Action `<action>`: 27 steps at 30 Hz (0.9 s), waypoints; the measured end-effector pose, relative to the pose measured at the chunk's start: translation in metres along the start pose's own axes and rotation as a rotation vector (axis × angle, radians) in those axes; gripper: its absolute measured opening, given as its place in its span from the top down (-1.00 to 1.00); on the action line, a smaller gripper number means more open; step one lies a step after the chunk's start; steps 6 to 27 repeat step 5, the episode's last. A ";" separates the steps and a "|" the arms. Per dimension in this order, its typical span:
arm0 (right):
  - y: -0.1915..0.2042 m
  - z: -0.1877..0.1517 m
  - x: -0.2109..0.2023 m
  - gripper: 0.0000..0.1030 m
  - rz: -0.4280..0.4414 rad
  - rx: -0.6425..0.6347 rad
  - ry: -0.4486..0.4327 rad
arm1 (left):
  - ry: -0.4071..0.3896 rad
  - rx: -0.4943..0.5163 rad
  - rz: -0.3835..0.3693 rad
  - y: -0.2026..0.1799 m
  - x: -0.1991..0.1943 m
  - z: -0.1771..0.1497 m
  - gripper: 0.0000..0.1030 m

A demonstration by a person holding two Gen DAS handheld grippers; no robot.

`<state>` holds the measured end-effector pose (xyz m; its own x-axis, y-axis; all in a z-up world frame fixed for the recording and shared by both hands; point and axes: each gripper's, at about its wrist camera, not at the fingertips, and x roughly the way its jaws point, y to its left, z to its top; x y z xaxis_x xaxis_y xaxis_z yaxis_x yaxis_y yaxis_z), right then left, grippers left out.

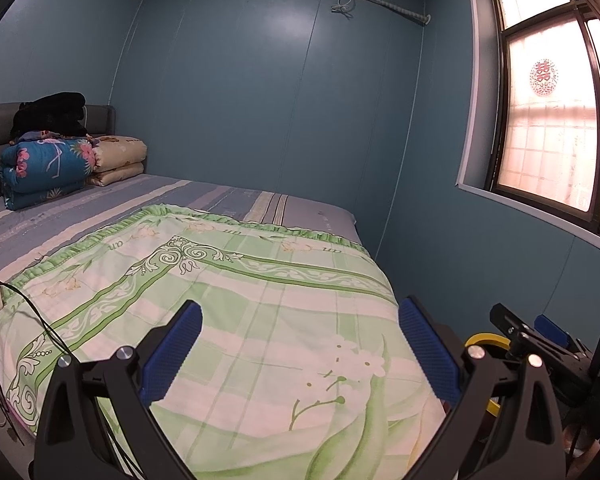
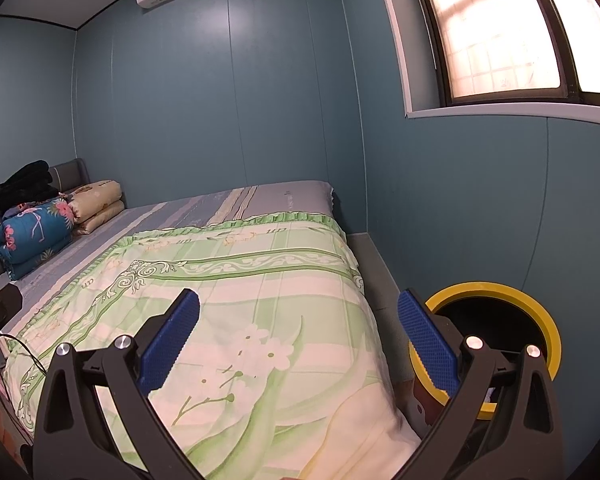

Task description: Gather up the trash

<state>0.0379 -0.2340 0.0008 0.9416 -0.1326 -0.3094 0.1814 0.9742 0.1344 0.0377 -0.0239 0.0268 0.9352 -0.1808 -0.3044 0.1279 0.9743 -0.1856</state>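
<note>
Both grippers hover over the bed (image 1: 99,208). Left gripper (image 1: 300,354): jaws spread wide, nothing between them. Right gripper (image 2: 297,344): jaws likewise spread, empty. Bin (image 2: 500,320), yellow-rimmed with a dark interior, stands on the floor beside the bed's right edge, near the blue wall. Green floral quilt (image 2: 259,280) covers the bed; no trash can be made out on it.

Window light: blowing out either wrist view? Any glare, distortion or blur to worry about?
Left wrist view: window panes wash out pink-white, a soft sheen sits on the blue wall, the window frame bows from fisheye. Right wrist view: window clips brighter, the bin interior reads as plain black. The bed cover and both claws look sharp.
</note>
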 end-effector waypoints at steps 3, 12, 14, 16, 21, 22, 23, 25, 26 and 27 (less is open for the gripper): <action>0.000 0.000 0.000 -0.84 -0.001 0.001 0.001 | 0.001 0.001 0.002 0.000 0.001 0.000 -0.84; -0.001 -0.001 0.001 -0.84 -0.001 0.004 0.003 | 0.002 -0.002 0.002 0.001 0.000 0.000 -0.84; -0.001 -0.001 0.001 -0.84 -0.001 0.004 0.003 | 0.002 -0.002 0.002 0.001 0.000 0.000 -0.84; -0.001 -0.001 0.001 -0.84 -0.001 0.004 0.003 | 0.002 -0.002 0.002 0.001 0.000 0.000 -0.84; -0.001 -0.001 0.001 -0.84 -0.001 0.004 0.003 | 0.002 -0.002 0.002 0.001 0.000 0.000 -0.84; -0.001 -0.001 0.001 -0.84 -0.001 0.004 0.003 | 0.002 -0.002 0.002 0.001 0.000 0.000 -0.84; -0.001 -0.001 0.001 -0.84 -0.001 0.004 0.003 | 0.002 -0.002 0.002 0.001 0.000 0.000 -0.84; -0.001 -0.001 0.001 -0.84 -0.001 0.004 0.003 | 0.002 -0.002 0.002 0.001 0.000 0.000 -0.84; -0.001 -0.001 0.001 -0.84 -0.001 0.004 0.003 | 0.002 -0.002 0.002 0.001 0.000 0.000 -0.84; -0.001 -0.001 0.001 -0.84 -0.001 0.004 0.003 | 0.002 -0.002 0.002 0.001 0.000 0.000 -0.84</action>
